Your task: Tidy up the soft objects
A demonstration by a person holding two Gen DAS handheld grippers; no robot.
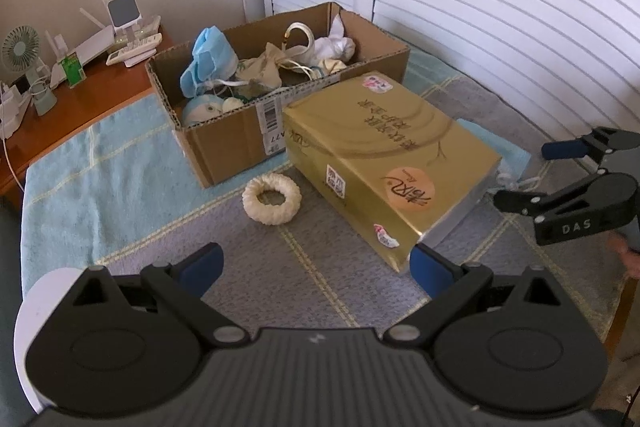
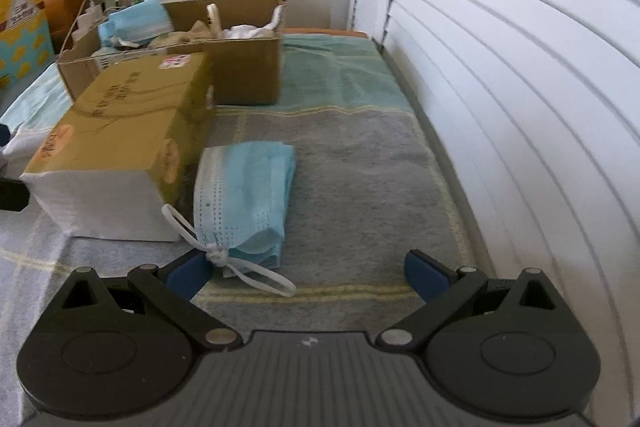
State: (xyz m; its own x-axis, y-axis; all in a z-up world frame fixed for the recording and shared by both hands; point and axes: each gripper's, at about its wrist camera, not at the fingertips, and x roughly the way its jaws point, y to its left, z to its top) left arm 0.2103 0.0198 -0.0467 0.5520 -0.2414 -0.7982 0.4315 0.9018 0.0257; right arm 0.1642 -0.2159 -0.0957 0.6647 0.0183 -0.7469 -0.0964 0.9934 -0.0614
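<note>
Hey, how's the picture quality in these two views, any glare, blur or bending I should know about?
Left wrist view: fisheye bends the shutters into arcs; the gold pack shows sheen, its print slightly soft; corners are dark. Right wrist view: the shutters are bright and smeared at the right edge; the mask is fairly sharp, the far box softer.
</note>
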